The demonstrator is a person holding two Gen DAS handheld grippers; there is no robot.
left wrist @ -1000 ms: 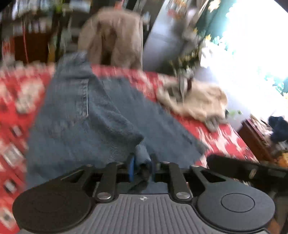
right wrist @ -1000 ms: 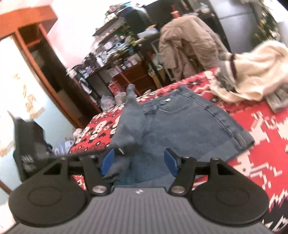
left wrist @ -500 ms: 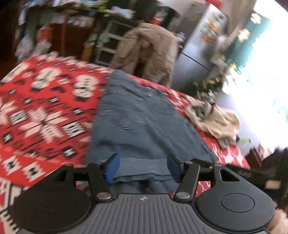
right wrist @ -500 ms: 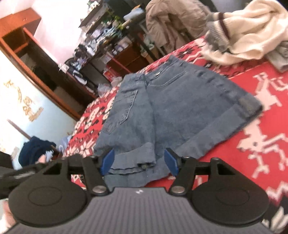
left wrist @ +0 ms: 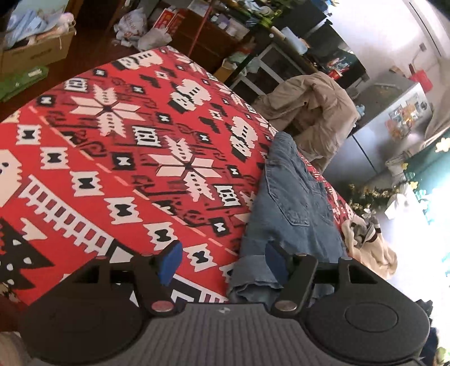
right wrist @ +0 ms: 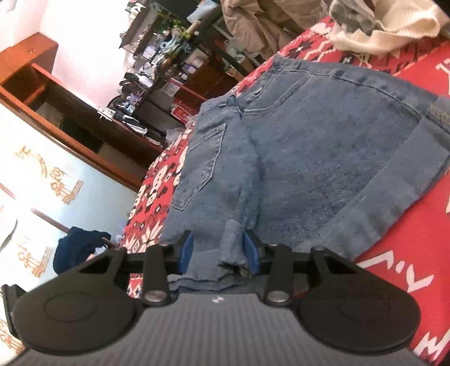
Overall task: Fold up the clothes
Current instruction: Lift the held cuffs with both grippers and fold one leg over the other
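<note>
denim shorts (right wrist: 323,157) lie folded in half on the red patterned cloth (left wrist: 112,146), filling the middle of the right wrist view, waistband toward the upper left, cuffs toward the lower right, long axis on that diagonal. the right gripper (right wrist: 218,250), jaws just closing, straddles a raised hem fold; it seems not yet pinched, so it should close fully before lifting. the left gripper (left wrist: 222,261), jaws just opening, stands apart and empty beside the shorts' lower edge.

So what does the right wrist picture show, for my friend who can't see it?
Folded blue denim shorts lie on a red patterned cloth. The right tool, which has just been closing, has its blue pads around the shorts' near hem. A cream sweater lies behind.
</note>
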